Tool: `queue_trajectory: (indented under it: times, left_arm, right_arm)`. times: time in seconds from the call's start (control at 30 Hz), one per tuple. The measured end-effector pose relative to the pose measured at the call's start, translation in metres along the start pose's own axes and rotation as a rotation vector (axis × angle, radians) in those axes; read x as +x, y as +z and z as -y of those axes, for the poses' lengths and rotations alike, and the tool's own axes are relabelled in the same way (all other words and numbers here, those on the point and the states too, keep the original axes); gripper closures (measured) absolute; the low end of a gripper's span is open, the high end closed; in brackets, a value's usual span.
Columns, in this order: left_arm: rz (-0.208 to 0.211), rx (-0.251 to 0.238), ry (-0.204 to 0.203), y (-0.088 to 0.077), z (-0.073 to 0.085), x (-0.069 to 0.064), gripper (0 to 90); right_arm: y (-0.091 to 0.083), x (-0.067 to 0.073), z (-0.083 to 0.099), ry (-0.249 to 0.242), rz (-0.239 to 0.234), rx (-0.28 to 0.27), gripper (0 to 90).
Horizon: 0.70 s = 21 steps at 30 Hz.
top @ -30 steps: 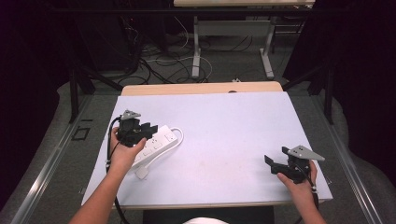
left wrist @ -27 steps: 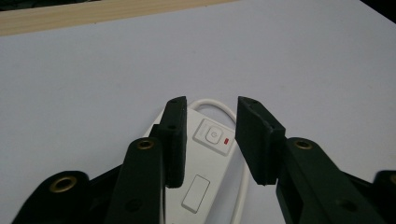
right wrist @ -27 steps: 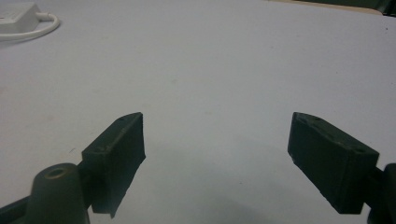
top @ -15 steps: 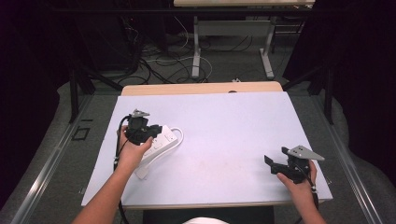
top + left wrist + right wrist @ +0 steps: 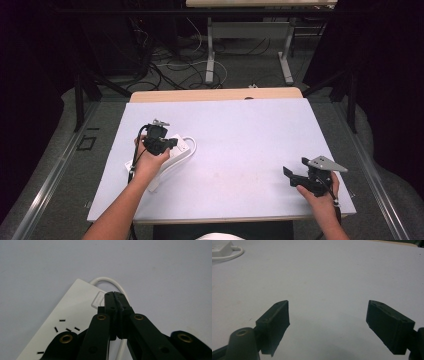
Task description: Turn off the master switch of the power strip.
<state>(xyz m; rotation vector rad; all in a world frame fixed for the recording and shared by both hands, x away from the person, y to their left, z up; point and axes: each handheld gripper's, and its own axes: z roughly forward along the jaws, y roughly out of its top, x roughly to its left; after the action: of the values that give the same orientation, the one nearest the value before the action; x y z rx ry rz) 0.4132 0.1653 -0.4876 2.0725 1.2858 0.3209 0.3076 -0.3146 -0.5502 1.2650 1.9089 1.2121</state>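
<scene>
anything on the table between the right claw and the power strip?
Nothing visible. Bare table top lies between the open right claw and the power strip. The shut left claw sits over the strip's cord end.

A white power strip (image 5: 176, 150) lies flat on the left part of the pale table (image 5: 250, 150), set diagonally. Its top face shows dark socket slots and a small rectangular switch at one end, where its white cord (image 5: 106, 281) loops out.
</scene>
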Motion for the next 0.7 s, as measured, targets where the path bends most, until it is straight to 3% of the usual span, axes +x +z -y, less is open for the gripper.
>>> queue_trajectory:
  times: [0.17,0.4,0.7]
  left_arm:
    - [-0.026,0.012,-0.008,0.009,-0.001,-0.002,90.0]
    - [-0.017,0.029,-0.039,0.023,-0.005,-0.002,90.0]
    - [-0.041,0.065,-0.057,0.038,-0.007,-0.005,90.0]
  right_arm:
    - [0.000,0.000,0.000,-0.004,0.000,0.006,18.2]
    - [0.001,0.000,0.000,0.003,-0.003,-0.002,18.2]
    - [-0.001,-0.001,0.000,-0.001,-0.006,0.016,18.2]
